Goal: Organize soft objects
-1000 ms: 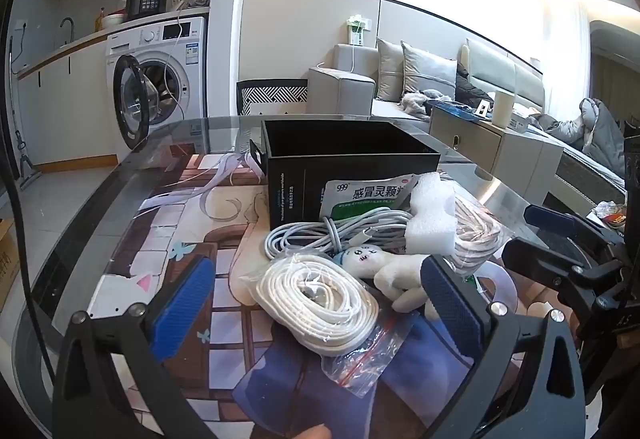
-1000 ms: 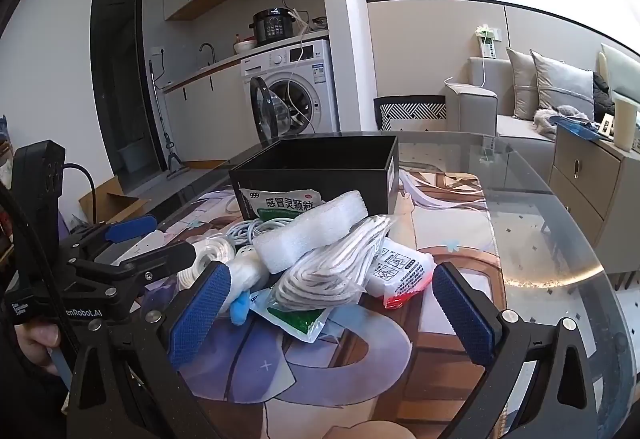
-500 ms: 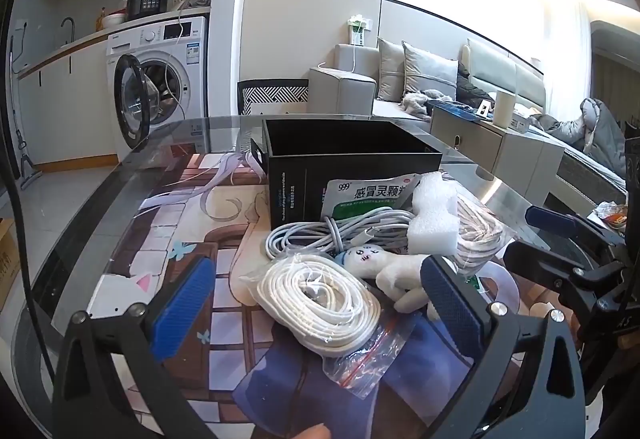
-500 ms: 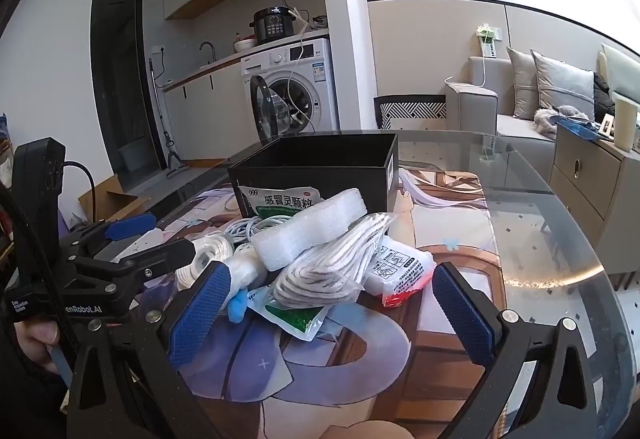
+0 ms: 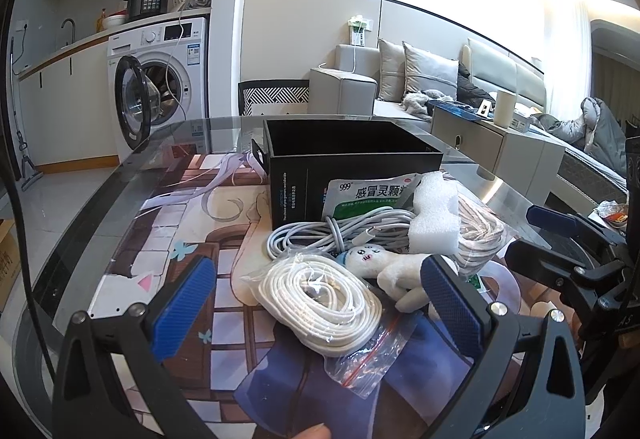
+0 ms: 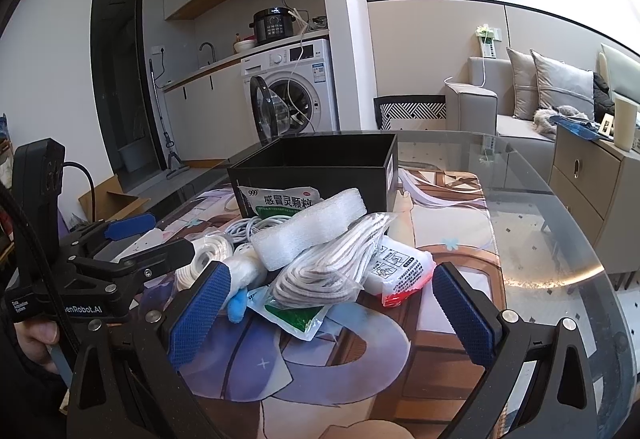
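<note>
A pile of soft things lies in front of an open black box (image 5: pixel 352 175) (image 6: pixel 320 167). It holds a bagged white rope coil (image 5: pixel 320 299), a white plush toy (image 5: pixel 384 263), a grey cable (image 5: pixel 336 231), a white foam block (image 5: pixel 434 219) (image 6: pixel 312 227), a bagged striped cord bundle (image 6: pixel 336 263) and a green-and-white medicine sachet (image 5: pixel 368 195) (image 6: pixel 280 199). My left gripper (image 5: pixel 316 303) is open just short of the rope coil, holding nothing. My right gripper (image 6: pixel 332 315) is open before the cord bundle, also holding nothing.
The pile sits on a glass table (image 6: pixel 552 239) over a cartoon-printed mat (image 5: pixel 188 223). A red-and-white packet (image 6: pixel 400 271) lies at the pile's right. Behind stand a washing machine (image 5: pixel 160 87), a sofa (image 5: pixel 420 79) and a low cabinet (image 6: pixel 592 175).
Both views barely shift; the pile sits slightly nearer in the right wrist view. Nothing has been taken hold of or let go.
</note>
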{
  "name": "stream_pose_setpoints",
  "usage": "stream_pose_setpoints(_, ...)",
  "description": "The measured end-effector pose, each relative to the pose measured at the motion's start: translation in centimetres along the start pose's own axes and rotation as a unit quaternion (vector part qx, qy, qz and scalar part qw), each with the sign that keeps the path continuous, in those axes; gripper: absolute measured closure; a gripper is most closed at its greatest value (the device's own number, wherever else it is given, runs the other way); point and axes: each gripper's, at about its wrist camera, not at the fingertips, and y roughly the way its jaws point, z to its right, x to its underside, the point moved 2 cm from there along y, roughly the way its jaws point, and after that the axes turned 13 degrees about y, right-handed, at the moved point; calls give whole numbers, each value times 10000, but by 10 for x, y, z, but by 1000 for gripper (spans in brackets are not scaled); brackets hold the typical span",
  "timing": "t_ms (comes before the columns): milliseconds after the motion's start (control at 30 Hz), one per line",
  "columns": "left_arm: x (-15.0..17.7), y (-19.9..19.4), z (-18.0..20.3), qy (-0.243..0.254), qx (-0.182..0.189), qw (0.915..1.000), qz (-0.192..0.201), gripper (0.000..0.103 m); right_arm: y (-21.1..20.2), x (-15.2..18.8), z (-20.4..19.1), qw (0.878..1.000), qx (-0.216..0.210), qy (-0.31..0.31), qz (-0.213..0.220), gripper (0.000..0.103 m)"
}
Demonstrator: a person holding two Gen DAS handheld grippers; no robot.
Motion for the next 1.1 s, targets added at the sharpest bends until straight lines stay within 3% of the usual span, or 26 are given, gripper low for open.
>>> stream_pose_setpoints(1100,1,-5,-2,7,-24,10000,30,0,-2,1,-1,10000,28,-28,-6,0)
